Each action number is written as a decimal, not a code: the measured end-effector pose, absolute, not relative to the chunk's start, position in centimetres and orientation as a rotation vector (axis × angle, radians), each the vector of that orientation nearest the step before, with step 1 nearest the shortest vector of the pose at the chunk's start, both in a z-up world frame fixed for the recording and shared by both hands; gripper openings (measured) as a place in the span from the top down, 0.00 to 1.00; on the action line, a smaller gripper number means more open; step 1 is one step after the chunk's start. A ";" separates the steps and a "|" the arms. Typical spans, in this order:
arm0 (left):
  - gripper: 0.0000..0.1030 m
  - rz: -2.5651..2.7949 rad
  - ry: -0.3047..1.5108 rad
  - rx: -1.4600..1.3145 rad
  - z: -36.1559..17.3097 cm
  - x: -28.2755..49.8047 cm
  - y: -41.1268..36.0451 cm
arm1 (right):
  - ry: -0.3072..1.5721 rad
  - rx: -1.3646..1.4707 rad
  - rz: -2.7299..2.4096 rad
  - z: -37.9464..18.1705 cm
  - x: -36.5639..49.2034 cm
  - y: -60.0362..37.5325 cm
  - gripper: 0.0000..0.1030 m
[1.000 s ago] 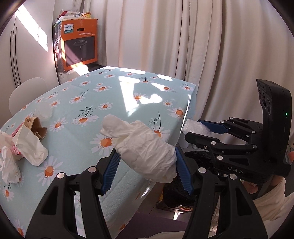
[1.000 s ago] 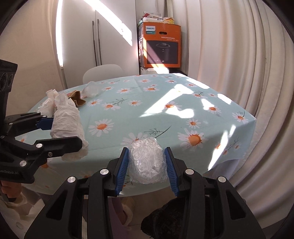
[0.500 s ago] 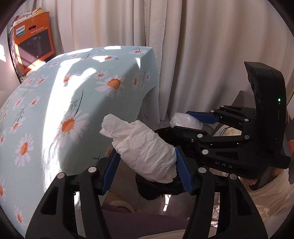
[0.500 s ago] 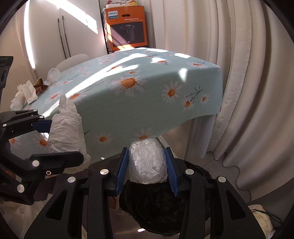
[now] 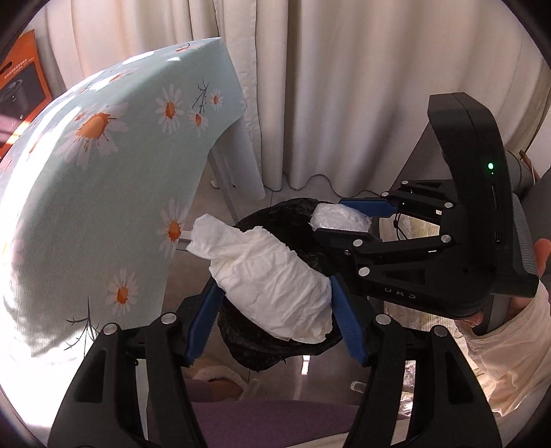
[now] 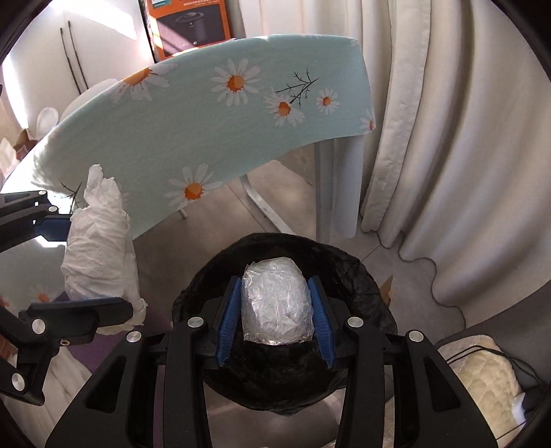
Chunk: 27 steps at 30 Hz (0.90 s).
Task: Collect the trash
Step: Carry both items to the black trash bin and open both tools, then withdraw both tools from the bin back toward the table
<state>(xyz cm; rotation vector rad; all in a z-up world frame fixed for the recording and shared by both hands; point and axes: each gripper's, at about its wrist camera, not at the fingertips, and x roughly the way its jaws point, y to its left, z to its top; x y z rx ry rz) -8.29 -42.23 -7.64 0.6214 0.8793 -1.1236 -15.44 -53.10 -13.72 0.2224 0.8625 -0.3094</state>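
Note:
My left gripper [image 5: 273, 315] is shut on a crumpled white tissue wad [image 5: 272, 282] and holds it over the near edge of a bin lined with a black bag [image 5: 286, 220]. My right gripper [image 6: 274, 310] is shut on a ball of crinkled clear plastic [image 6: 275, 303], held directly above the bin's black bag [image 6: 347, 272]. The right gripper also shows in the left wrist view [image 5: 344, 225], with the plastic ball [image 5: 339, 220] over the bin's far side. The tissue wad [image 6: 100, 241] and left gripper [image 6: 86, 255] show at the left of the right wrist view.
The table with its daisy-print blue cloth [image 5: 103, 179] hangs just left of the bin; its white leg [image 6: 334, 193] stands behind. Cream curtains [image 6: 447, 138] close off the back and right. More trash [image 6: 20, 144] lies on the far tabletop. An orange box [image 6: 193, 24] stands beyond.
Both grippers have swung down and away from the tabletop, carrying the tissue and plastic ball to just over the black-lined bin. Neither grip has changed.

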 end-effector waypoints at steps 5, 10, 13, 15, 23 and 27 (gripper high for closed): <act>0.12 -1.068 0.841 0.632 -7.7 -8.3 -42.1 | 0.829 0.228 -0.410 -14.0 -16.1 -54.5 0.13; 0.12 -1.064 0.823 0.622 -7.4 -8.1 -41.8 | 0.811 0.259 -0.422 -13.7 -16.2 -55.7 0.13; 0.11 -1.061 0.828 0.601 -7.2 -7.8 -41.4 | 0.803 0.237 -0.445 -13.3 -16.2 -55.8 0.13; 0.11 -1.060 0.827 0.577 -7.0 -7.6 -41.1 | 0.799 0.231 -0.456 -12.9 -16.3 -55.8 0.13; 0.09 -1.047 0.746 0.393 -3.4 -6.6 -37.1 | 0.735 0.164 -0.448 -10.5 -15.9 -54.3 0.13; 0.09 -1.073 0.690 0.255 -0.5 -5.8 -33.9 | 0.686 0.087 -0.389 -8.2 -15.0 -52.4 0.11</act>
